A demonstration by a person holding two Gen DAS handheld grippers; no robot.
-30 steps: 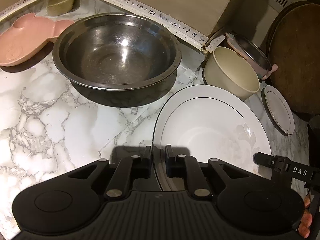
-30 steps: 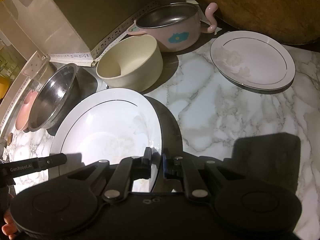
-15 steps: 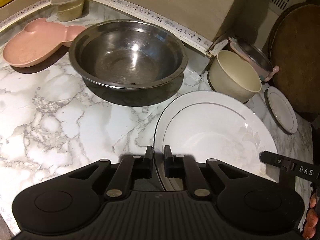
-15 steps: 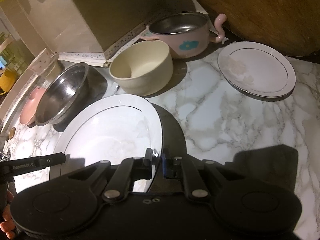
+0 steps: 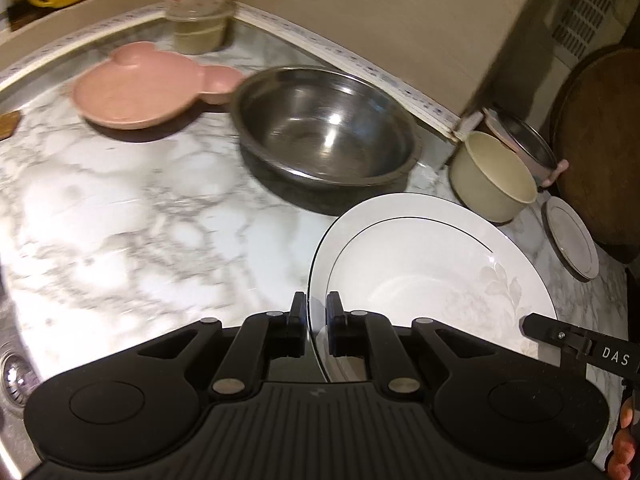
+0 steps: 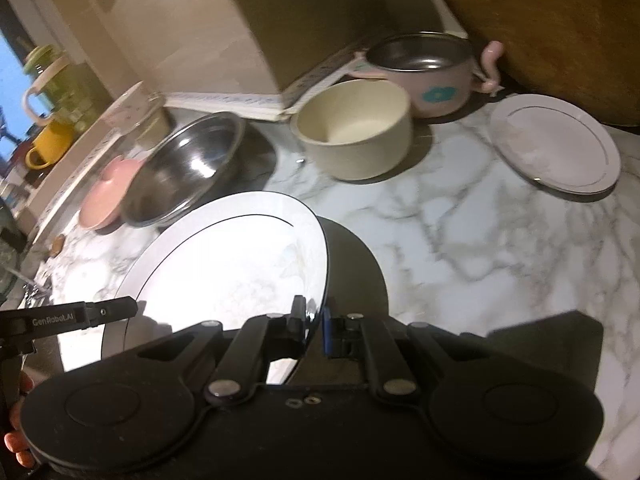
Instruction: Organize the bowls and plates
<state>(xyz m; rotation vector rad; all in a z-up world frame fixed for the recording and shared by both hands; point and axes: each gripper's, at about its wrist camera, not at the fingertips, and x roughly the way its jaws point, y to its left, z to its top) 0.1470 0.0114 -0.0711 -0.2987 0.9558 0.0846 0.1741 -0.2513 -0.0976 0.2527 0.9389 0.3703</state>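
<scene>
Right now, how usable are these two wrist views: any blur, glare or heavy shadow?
Left wrist view: motion blur smears the marble counter and pink plate; the large white plate stays sharp; fisheye bends the edges. Right wrist view: glare washes out the large white plate's centre, a dark shadow lies beside it, and the steel bowl is blurred.

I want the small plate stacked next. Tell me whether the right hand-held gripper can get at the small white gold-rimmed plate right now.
Probably not yet. The right hand-held gripper is shut on the large white plate's rim, shared with the left hand-held gripper. The small white gold-rimmed plate lies unobstructed on bare marble countertop.
</scene>
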